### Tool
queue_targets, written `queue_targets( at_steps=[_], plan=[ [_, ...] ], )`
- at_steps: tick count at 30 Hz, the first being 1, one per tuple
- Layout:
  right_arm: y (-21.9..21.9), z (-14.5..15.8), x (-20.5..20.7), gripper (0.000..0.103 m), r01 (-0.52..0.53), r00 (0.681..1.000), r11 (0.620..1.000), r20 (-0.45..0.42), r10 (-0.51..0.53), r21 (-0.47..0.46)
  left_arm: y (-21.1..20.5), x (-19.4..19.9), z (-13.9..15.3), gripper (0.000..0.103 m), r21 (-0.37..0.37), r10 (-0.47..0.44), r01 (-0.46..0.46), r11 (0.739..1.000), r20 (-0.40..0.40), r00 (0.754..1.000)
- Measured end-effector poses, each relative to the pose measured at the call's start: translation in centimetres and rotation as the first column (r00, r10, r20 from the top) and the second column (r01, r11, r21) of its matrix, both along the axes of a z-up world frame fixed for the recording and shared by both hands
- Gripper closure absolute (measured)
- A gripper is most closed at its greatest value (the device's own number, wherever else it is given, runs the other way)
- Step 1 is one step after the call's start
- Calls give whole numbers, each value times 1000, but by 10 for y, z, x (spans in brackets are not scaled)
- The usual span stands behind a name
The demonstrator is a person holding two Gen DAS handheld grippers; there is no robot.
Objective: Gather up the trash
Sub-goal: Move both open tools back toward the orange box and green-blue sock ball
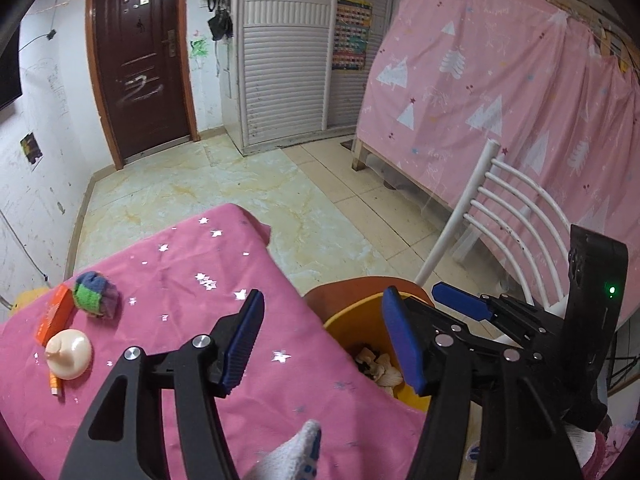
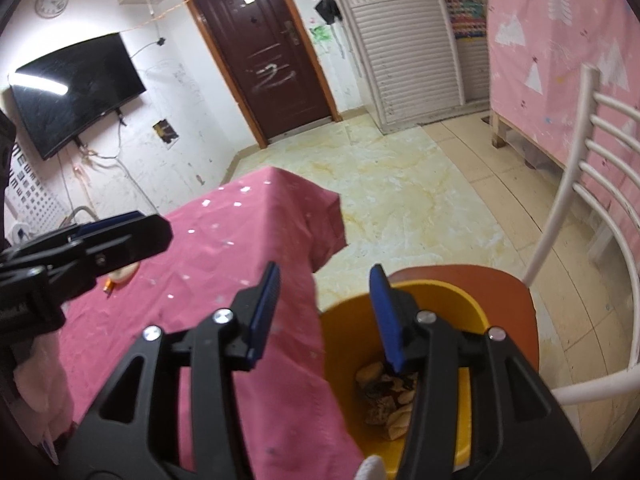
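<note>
Both grippers [image 1: 322, 342] [image 2: 324, 316] open, empty; trash [image 2: 390, 402] in bin [image 2: 344, 340].

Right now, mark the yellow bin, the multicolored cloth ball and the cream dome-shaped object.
yellow bin [image 2: 348, 320], right wrist view, inner wall at left.
multicolored cloth ball [image 1: 95, 294], left wrist view, middle of the ball.
cream dome-shaped object [image 1: 71, 353], left wrist view, top of the dome.

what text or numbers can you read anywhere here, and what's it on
None can be read.
Colourful grid poster on the white louvred wardrobe: print too small.
Flat orange box on the pink tablecloth: marks blurred.
Round wall clock: numerals too small.
</note>
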State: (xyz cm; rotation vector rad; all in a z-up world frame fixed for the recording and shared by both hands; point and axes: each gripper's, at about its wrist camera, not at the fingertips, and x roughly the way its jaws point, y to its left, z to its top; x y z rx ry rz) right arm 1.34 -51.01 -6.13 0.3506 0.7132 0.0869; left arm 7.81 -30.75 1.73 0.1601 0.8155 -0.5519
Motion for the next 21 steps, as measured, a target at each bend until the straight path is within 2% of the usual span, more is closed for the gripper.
queue_targets(
  at_steps=[13, 21],
  plan=[
    [83, 25, 42, 58, -129, 992, 989, 1, 129, -77, 103, 37, 8, 49, -68, 140, -139, 988, -3, 990],
    [136, 27, 70, 57, -220, 976, 970, -17, 219, -101, 155, 65, 1, 49, -51, 218, -218, 975, -7, 976]
  ],
)
